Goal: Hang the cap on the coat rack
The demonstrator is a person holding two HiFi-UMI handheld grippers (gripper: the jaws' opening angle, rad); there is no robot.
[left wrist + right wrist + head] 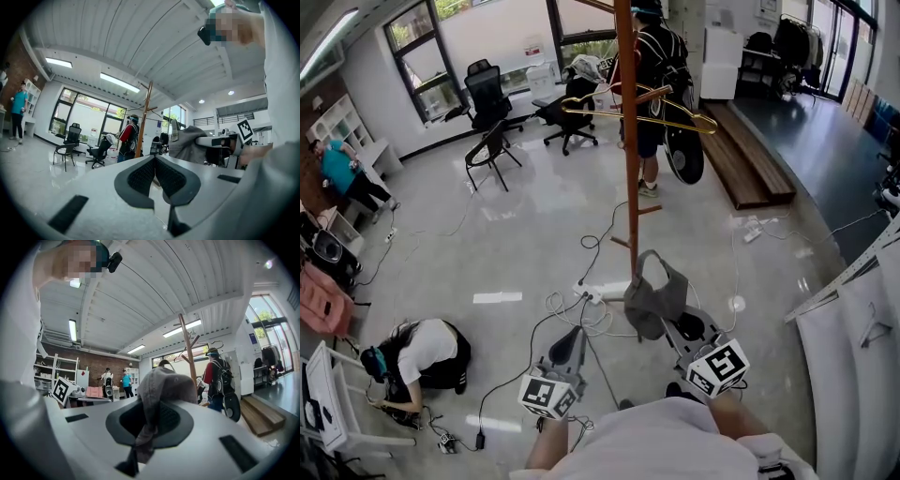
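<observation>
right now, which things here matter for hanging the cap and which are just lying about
For the job: cap, clamped in the right gripper; coat rack.
Just lying about: wire hanger on the rack, office chair, floor cables, wooden platform.
</observation>
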